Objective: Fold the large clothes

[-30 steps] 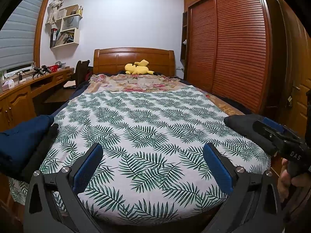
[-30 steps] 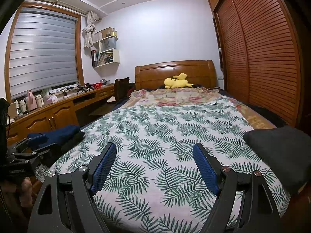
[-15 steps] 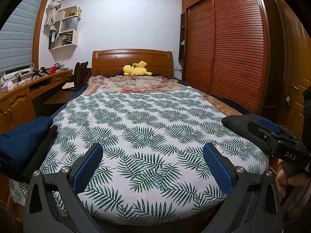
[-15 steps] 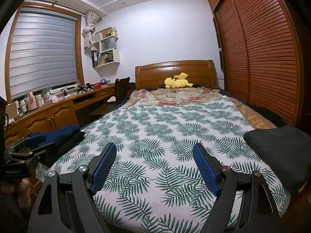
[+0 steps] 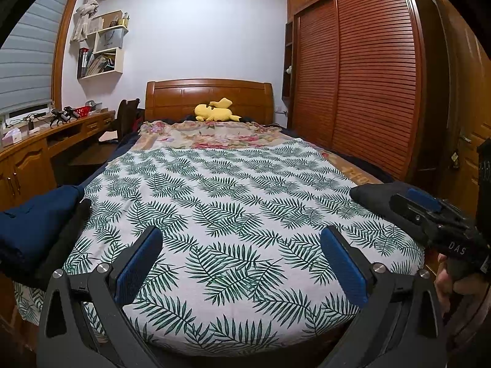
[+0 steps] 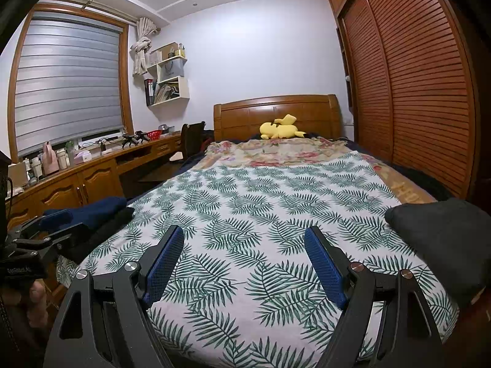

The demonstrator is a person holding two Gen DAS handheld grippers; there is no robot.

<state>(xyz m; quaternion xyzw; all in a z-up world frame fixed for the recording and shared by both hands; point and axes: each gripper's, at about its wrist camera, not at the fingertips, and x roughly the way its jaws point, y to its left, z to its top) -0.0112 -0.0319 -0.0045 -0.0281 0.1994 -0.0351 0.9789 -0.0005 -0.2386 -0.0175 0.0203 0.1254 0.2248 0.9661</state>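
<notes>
A folded navy garment point(image 5: 33, 224) lies on a black one point(image 5: 66, 239) at the bed's near left corner; both show in the right wrist view, navy point(image 6: 101, 211) over black point(image 6: 104, 230). A folded dark grey garment point(image 6: 442, 239) lies at the near right corner, also in the left wrist view point(image 5: 374, 196). My left gripper point(image 5: 242, 260) is open and empty above the foot of the bed. My right gripper point(image 6: 244, 257) is open and empty too. Each gripper shows at the edge of the other's view, the right one point(image 5: 429, 214) and the left one point(image 6: 46, 230).
The bed has a leaf-print sheet point(image 5: 233, 202) and a floral blanket point(image 5: 214, 135) with a yellow plush toy point(image 5: 214, 112) at the headboard. A wooden desk point(image 6: 92, 171) with a chair runs along the left. A slatted wardrobe point(image 5: 362, 92) stands at the right.
Both grippers have drawn back and risen slightly from the bed. Both stay open and empty; the clothes have not moved.
</notes>
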